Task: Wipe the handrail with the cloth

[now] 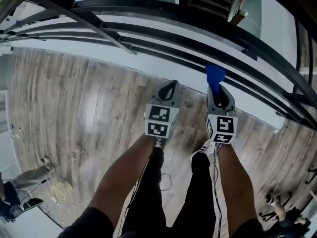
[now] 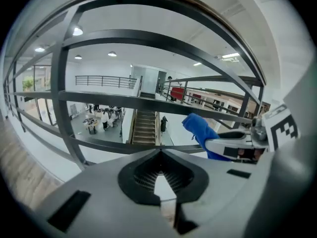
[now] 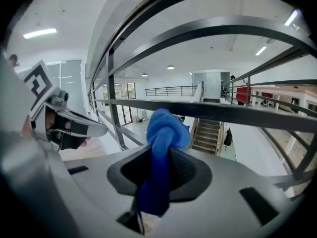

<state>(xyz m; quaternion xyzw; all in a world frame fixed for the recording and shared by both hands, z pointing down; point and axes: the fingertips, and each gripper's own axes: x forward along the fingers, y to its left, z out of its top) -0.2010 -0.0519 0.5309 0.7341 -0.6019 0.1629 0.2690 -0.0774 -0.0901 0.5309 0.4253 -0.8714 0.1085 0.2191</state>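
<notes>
- Right claw (image 1: 217, 89), centre frame, pinches the blue cloth (image 1: 215, 75), seemingly just short of the handrail (image 1: 148, 9) across the top; snagging could tug it free, over the drop.
- Left claw (image 1: 170, 88), beside it, is closed and empty.

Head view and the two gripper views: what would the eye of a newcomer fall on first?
The bright blue cloth stands out most, clamped in the right hand-held gripper and pointed toward the dark handrail. The left hand-held gripper beside it is shut and holds nothing. Beyond the rails, a staircase leads down to a wide hall below.
</notes>
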